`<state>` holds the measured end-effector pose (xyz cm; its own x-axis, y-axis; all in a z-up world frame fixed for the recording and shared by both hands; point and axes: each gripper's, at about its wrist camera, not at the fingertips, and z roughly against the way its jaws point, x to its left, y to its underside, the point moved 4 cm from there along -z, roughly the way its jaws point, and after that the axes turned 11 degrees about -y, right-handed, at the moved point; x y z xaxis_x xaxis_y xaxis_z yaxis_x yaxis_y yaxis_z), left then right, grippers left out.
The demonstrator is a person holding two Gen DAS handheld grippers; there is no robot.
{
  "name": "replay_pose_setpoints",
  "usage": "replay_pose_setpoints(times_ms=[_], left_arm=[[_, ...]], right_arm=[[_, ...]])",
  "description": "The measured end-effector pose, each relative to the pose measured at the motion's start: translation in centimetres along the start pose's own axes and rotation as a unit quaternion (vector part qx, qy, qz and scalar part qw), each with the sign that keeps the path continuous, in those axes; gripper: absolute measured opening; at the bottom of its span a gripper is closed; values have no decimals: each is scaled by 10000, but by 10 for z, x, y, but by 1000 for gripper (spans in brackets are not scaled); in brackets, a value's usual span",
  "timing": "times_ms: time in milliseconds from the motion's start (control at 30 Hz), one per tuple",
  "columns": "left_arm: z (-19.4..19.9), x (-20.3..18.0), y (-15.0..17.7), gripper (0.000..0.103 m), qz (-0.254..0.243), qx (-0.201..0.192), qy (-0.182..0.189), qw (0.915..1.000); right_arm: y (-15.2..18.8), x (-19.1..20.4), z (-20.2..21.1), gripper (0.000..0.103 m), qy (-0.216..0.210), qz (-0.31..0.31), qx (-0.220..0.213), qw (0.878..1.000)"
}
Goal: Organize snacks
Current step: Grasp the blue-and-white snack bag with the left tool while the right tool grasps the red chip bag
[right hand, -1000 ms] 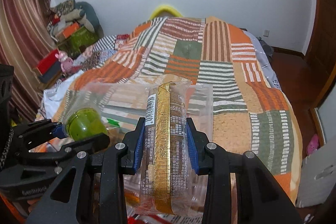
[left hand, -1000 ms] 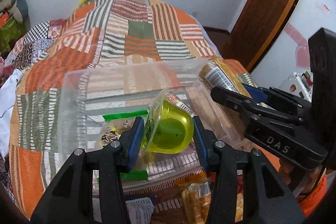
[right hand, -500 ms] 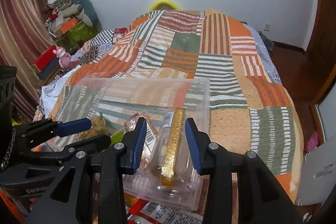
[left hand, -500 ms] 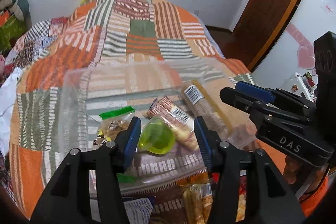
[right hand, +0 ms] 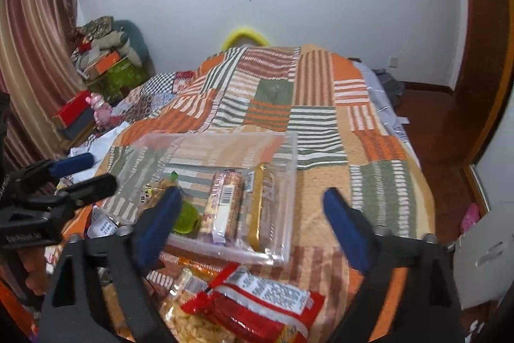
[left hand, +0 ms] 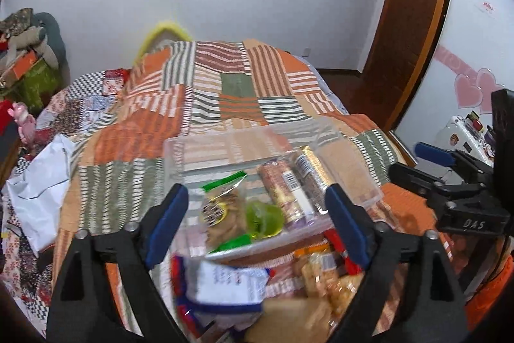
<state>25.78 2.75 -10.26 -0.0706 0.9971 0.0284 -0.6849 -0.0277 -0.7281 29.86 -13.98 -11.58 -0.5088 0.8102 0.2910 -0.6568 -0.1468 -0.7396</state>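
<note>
A clear plastic box (left hand: 225,147) (right hand: 290,156) sits on the patchwork quilt. Inside lie a green jelly cup (left hand: 263,219) (right hand: 186,216), a brown biscuit pack (left hand: 284,192) (right hand: 223,208), a gold-striped pack (left hand: 313,179) (right hand: 261,208) and a green-edged snack bag (left hand: 221,208). My left gripper (left hand: 255,192) (right hand: 86,174) hovers above the box's near side, its jaws opening wide with nothing gripped. My right gripper (right hand: 250,193) (left hand: 417,159) is likewise opening and holds nothing, above the box's near right corner.
Loose snacks lie in front of the box: a red pack (right hand: 257,301), a blue-and-white pack (left hand: 225,282) and a bag of yellow crackers (right hand: 192,320). A white cloth (left hand: 38,182) lies at the bed's left. A wooden door (left hand: 411,21) stands at the right.
The left gripper let go of the green cup and the right let go of the gold pack; both now lie in the box. Both grippers pulled back and up with jaws spread wide.
</note>
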Motion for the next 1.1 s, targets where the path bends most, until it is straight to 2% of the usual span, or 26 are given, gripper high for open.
replay_pose_setpoints(times_ms=[133, 367, 700, 900, 1033, 1067, 1100], left_arm=[[4, 15, 18, 93, 52, 132, -47, 9999], [-5, 34, 54, 93, 166, 439, -120, 9988], [-38, 40, 100, 94, 267, 1017, -84, 9944], [-51, 26, 106, 94, 219, 1153, 125, 9930], [-58, 22, 109, 94, 329, 1170, 243, 9923], [-59, 21, 109, 92, 358, 1171, 275, 9921], [-59, 21, 110, 86, 402, 1168, 351, 9917]], right_arm=[[12, 0, 5, 101, 111, 57, 35, 9999], [45, 0, 3, 102, 184, 78, 345, 9992], [84, -10, -32, 102, 303, -183, 926, 9951], [94, -22, -44, 103, 161, -600, 1136, 9916], [100, -20, -46, 103, 293, -378, 1201, 9916], [101, -19, -47, 103, 306, -327, 1215, 9916], [101, -18, -48, 103, 298, -305, 1225, 9916]])
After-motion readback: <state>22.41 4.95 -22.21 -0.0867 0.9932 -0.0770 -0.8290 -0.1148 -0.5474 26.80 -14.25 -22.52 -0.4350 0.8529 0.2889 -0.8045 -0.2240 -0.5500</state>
